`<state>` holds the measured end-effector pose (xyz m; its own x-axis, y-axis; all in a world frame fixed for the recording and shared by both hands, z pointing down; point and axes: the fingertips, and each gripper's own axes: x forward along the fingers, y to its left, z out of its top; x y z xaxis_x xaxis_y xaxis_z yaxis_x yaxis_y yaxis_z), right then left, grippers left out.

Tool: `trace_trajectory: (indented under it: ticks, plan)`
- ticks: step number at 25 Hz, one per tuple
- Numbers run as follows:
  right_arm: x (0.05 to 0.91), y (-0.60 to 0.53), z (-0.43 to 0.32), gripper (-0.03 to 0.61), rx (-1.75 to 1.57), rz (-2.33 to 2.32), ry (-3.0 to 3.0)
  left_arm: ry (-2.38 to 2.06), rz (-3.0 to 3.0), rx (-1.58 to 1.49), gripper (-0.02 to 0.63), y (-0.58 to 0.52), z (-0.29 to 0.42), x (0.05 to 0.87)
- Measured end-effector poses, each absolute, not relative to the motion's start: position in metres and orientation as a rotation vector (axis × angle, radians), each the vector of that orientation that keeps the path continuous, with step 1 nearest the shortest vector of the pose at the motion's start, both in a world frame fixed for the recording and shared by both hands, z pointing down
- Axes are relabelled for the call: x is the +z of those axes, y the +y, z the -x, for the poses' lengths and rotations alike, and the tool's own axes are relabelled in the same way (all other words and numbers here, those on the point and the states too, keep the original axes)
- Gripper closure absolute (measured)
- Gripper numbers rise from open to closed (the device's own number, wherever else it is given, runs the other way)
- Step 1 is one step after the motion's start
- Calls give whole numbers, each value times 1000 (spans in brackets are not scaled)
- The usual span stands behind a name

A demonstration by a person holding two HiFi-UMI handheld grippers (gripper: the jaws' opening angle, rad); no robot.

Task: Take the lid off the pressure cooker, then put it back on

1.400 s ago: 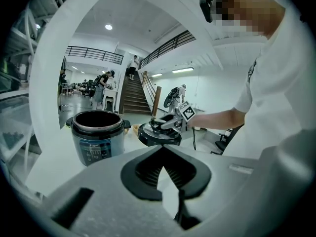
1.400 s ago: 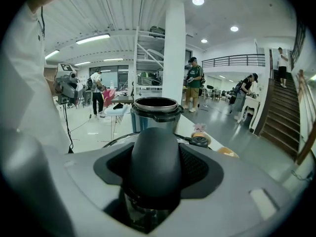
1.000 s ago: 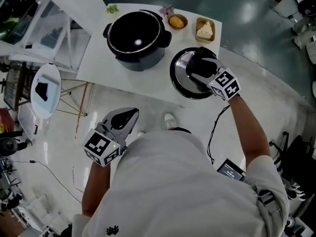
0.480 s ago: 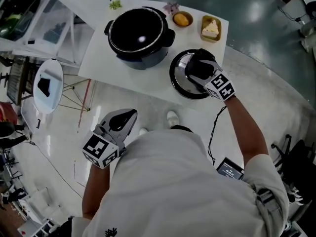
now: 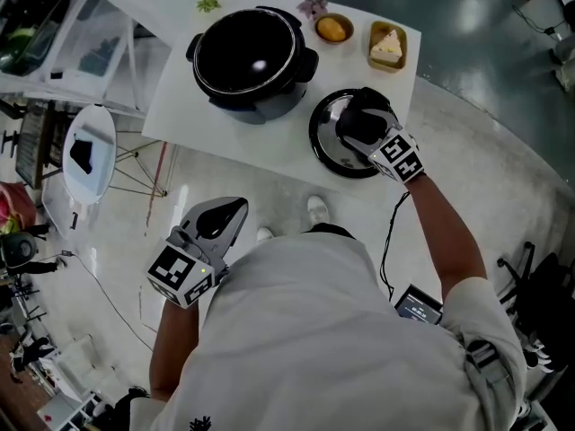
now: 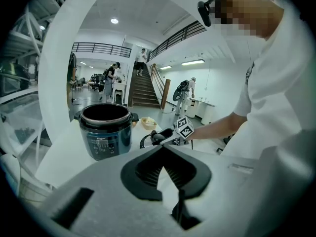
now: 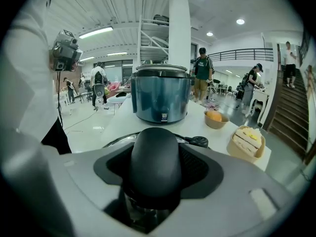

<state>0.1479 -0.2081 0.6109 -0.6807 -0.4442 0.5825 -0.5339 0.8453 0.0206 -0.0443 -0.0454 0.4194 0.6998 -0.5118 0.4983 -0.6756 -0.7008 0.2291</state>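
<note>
Lid [image 5: 327, 147] sits on white table [image 5: 180, 106], near its edge, above glossy floor [image 5: 117, 241].

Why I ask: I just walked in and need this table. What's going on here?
A person is working with a gripper in each hand. The right gripper is closed on the handle of the lid, which lies on the white table beside the open pressure cooker. The left gripper hangs shut and empty, off the table. The lid is off and not yet put back.
</note>
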Motion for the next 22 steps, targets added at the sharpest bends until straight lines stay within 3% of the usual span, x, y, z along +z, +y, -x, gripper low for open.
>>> trace_trajectory:
  ticks: [22]
  plan:
    - [618,-203,-148,282,150,-738,-2464,-898,-2526,550,607,-55,28,429]
